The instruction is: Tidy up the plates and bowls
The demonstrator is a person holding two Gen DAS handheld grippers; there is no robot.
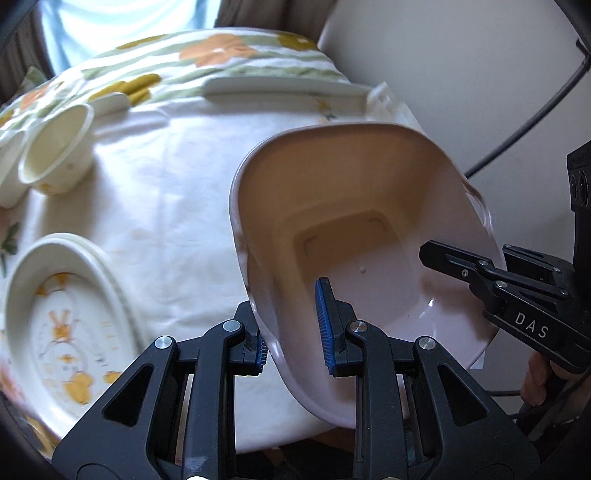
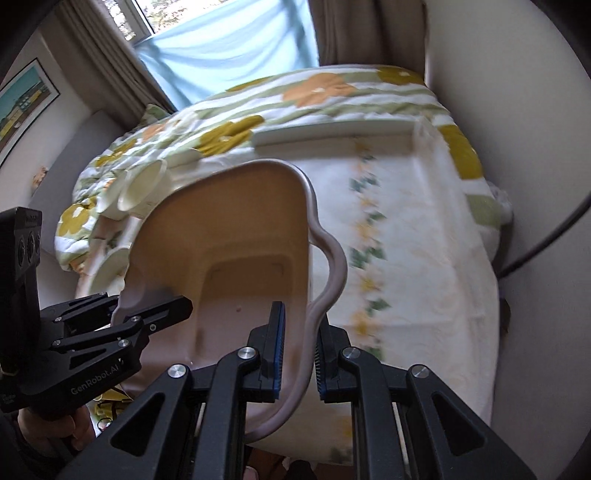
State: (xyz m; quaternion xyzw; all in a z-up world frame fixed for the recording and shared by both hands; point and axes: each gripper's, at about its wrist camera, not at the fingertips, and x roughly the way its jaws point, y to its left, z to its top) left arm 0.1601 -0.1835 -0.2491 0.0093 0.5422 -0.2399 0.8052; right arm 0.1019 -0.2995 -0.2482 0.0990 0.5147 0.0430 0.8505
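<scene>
Pale pink plastic makes up the big basin [image 1: 373, 221], a deep tub with a wavy handle on its rim. It is held up in the air, tilted, over the counter [image 1: 166, 206], which wears a white cloth with flowers along its edges. Nothing can be seen inside the basin.

The left gripper [image 1: 295, 332] is closed on the basin's near wall, one blue pad inside and one outside. The right gripper [image 2: 299, 350] is closed on the rim on the other side, just by the wavy handle. In the left view the right gripper comes in from the right edge, with part of a hand [image 1: 535, 380] under it.

On the counter, to the left of the basin, lies an oval plate [image 1: 70, 325] with orange and yellow pictures. It looks like it sits on another plate of the same kind. Farther back stands a small cream bowl [image 1: 59, 155], touching another dish at the left edge. A flat white tray [image 1: 280, 88] lies near the far end of the cloth. Behind the counter hang brown curtains [image 2: 354, 33] and a light blue cloth [image 2: 229, 48] at the window.
</scene>
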